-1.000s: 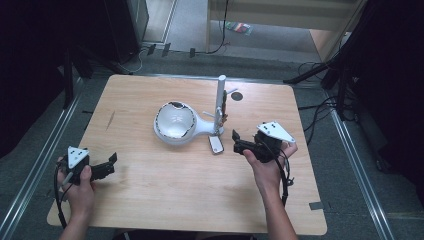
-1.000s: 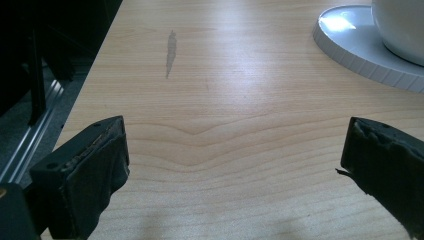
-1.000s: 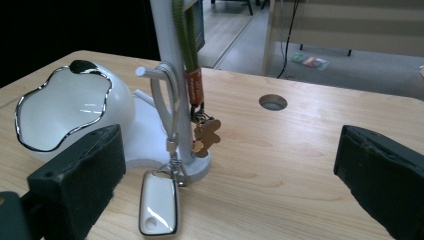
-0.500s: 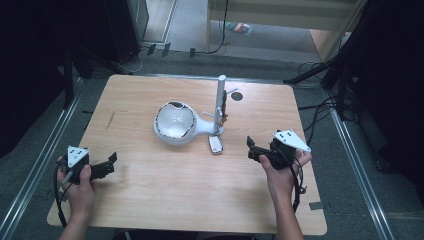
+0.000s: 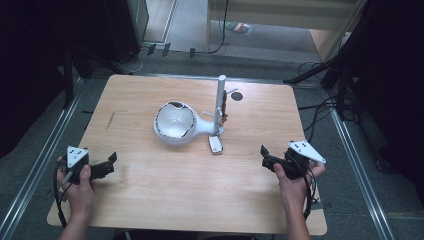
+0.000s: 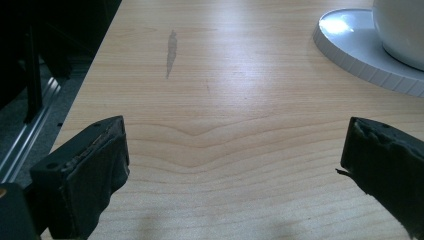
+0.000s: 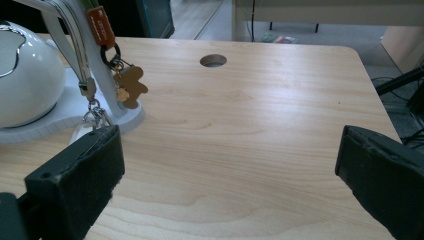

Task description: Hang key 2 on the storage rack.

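Both the left gripper [image 5: 102, 169] and the right gripper [image 5: 270, 161] are idling wide apart and empty; risk: the right one is sitting near the keyring [image 7: 116, 75], whose dangling charms could snag.

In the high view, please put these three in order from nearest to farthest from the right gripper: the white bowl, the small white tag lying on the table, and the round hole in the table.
From the right gripper:
1. The small white tag, lying left of the gripper and a little beyond it.
2. The round hole, near the table's far edge.
3. The white bowl, farthest left, at the table's middle.
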`<state>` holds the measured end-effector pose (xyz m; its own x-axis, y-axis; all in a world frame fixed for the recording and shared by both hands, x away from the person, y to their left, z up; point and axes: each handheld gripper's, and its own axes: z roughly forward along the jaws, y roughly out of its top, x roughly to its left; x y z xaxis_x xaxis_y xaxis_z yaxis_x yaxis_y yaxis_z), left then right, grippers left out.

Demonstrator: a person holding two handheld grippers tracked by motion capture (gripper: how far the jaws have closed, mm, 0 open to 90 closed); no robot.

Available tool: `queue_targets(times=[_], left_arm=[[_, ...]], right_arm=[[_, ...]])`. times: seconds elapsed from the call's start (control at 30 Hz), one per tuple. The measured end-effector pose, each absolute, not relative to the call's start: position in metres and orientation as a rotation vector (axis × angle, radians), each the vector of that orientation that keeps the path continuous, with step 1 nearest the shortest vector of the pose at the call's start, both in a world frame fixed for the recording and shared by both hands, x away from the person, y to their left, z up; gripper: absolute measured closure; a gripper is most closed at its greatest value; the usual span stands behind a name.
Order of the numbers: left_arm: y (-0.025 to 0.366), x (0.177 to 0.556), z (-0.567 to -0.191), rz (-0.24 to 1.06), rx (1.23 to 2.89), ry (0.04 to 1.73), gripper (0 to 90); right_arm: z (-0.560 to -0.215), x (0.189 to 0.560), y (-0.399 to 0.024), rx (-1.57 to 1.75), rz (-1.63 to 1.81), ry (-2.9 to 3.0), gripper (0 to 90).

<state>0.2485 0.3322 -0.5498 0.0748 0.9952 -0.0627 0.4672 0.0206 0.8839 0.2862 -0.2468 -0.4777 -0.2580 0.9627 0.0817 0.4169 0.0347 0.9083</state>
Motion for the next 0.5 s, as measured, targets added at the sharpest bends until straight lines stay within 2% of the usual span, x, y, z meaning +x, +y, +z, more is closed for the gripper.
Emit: queue_targets(times=[0.5], left_arm=[[0.332,0.248,-0.55,0.837,1.557,1.507,0.0]], right_arm=[[-0.503,0.254,-0.306,1.454,1.193,1.661,0.0]])
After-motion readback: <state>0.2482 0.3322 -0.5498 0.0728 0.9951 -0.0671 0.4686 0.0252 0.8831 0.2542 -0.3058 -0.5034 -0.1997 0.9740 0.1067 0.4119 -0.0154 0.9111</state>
